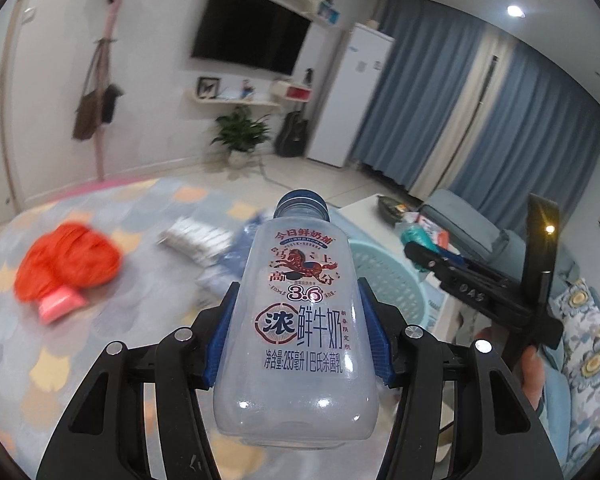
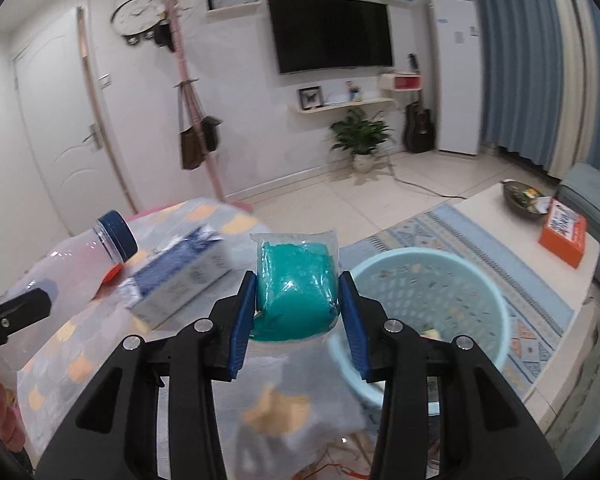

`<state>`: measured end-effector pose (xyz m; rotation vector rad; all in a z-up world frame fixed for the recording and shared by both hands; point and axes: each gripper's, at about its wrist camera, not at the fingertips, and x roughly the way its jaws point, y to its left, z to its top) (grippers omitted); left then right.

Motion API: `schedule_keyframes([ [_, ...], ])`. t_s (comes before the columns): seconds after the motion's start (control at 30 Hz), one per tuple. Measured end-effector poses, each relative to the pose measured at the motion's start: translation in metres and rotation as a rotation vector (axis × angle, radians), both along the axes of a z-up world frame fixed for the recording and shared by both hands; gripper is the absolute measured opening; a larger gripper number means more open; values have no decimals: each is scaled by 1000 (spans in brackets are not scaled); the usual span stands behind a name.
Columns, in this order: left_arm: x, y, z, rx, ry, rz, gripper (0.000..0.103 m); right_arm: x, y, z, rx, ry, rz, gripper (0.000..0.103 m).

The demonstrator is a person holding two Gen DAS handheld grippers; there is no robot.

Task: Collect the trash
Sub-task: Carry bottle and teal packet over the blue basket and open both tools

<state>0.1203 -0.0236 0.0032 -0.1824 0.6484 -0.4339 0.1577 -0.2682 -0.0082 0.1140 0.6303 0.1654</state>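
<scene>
My left gripper [image 1: 298, 328] is shut on an empty clear milk bottle [image 1: 300, 320] with a blue cap, held above the patterned table cover [image 1: 60, 360]. The bottle also shows in the right wrist view [image 2: 88, 256]. My right gripper [image 2: 298, 308] is shut on a teal item sealed in a clear packet [image 2: 296, 284], held near the edge of the table, left of the light blue basket [image 2: 440, 292]. The basket also shows in the left wrist view [image 1: 384, 276]. On the table lie a red mesh bag [image 1: 66, 260] and a blue and white carton [image 2: 180, 276].
A white coffee table [image 2: 500, 216] behind the basket carries an orange box [image 2: 562, 234] and a dark bowl [image 2: 520, 198]. A sofa [image 1: 580, 320] with a floral cushion is at the right. A coat stand [image 2: 192, 120], a plant [image 2: 360, 136] and a fridge [image 2: 456, 72] stand by the far wall.
</scene>
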Motion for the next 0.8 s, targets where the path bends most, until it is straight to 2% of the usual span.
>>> schedule_keyframes([
  [0.13, 12, -33, 9, 1, -27, -50, 54, 7, -27, -1, 7, 2, -55, 38],
  [0.37, 45, -87, 6, -7, -5, -107, 54, 18, -74, -20, 47, 35, -139, 38],
  [0.57, 75, -128, -12, 1, 38, -134, 54, 36, -110, -53, 104, 119, -195, 38],
  [0.8, 108, -167, -43, 26, 76, -117, 54, 61, -135, -94, 146, 225, -265, 38],
])
